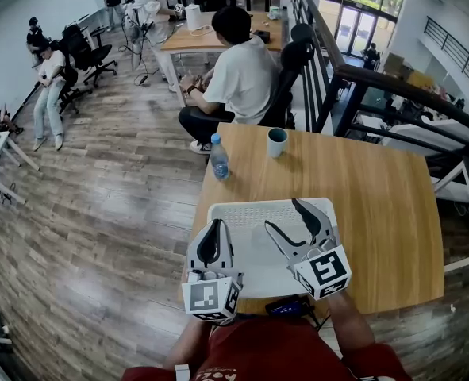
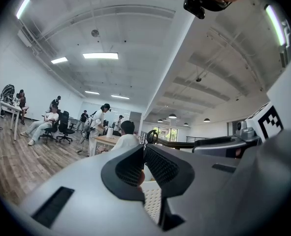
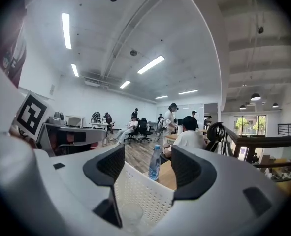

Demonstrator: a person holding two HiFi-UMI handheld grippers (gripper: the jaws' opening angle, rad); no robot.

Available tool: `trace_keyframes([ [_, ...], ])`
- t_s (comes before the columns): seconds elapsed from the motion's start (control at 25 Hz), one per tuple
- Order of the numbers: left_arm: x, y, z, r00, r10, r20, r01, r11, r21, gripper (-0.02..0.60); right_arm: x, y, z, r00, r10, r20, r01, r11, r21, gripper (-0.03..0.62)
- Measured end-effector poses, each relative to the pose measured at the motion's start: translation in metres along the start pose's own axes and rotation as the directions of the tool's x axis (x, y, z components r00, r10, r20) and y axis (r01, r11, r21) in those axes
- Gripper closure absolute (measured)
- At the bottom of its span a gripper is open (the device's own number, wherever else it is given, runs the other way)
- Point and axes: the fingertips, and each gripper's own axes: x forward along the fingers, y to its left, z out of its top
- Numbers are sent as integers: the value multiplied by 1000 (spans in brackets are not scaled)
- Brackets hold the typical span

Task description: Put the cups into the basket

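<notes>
The white basket (image 1: pixel 250 209) sits on the table (image 1: pixel 385 221); a faint clear round shape on its floor is too dim to name. The teal cup (image 1: pixel 277 142) stands beyond the basket, well apart from both grippers, near a bottle (image 1: pixel 219 158). Over the basket's left rim the left gripper (image 1: pixel 215 227) has its fingers pressed together. Over the right side the right gripper (image 1: pixel 282 214) has its fingers spread and holds nothing.

In the head view the left hand-held gripper (image 1: pixel 216 225) and right hand-held gripper (image 1: pixel 281 213) cover much of the basket (image 1: pixel 242 205), a dark device (image 1: pixel 288 306) at the bench (image 1: pixel 377 213) edge is part-hidden, and a pale round shape (image 3: pixel 130 213) inside the basket is too blurred to identify.
</notes>
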Motion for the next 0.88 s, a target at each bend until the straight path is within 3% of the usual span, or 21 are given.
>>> trace_keyframes([
  [0.28,4,-8,-4,1000,-20,-6,20,1000,2,558,-24,-16,3,995,-85,55,83,995,49,304],
  [0.48,9,-19,-3,999,-41,-3,41,999,6,558,-40,-27,3,989,-127,72,123,990,63,379],
  [0.88,12,-40,-2,997,-76,-7,76,997,10,558,-60,-33,4,983,-163,80,156,984,82,454],
])
